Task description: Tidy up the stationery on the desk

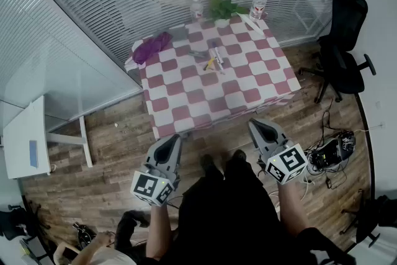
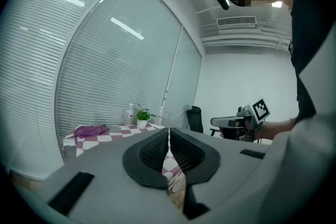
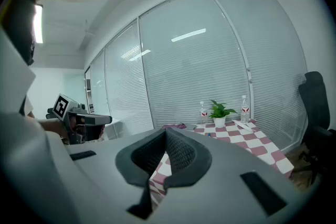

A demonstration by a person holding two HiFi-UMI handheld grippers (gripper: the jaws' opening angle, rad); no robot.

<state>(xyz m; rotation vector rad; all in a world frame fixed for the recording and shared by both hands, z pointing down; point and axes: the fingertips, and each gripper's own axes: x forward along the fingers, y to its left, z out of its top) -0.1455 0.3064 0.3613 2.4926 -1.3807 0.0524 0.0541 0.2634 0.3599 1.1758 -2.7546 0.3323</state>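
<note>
Head view, bench [image 1: 186, 112]: it wears a red-and-white chequered cloth and stands on a wood floor ahead of the person.
Head view, stationery [image 1: 211, 59]: a small cluster of pens lies near the middle of the bench, nearer its far edge.
Head view, long axes: one grey piece lies roughly along the far edge, and a yellow one slants toward the far-right corner. Which end is the tip is too small to tell.
Head view, purple cloth [image 1: 152, 46]: bunched at the far-left corner.
Head view, plant [image 1: 222, 8]: at the far edge, between two bottles [image 1: 196, 7].
Head view, left claw [image 1: 172, 139]: over the floor, short of the near edge, pointing at the bench and well apart from the stationery.
Head view, right claw [image 1: 257, 125]: likewise short of the near edge, beside the left claw.
Left gripper view, left claw: pads pressed together with nothing between them. The bench and purple cloth lie beyond the tips.
Right gripper view, right claw: pads pressed together and empty. The bench, plant and bottles stand ahead.
</note>
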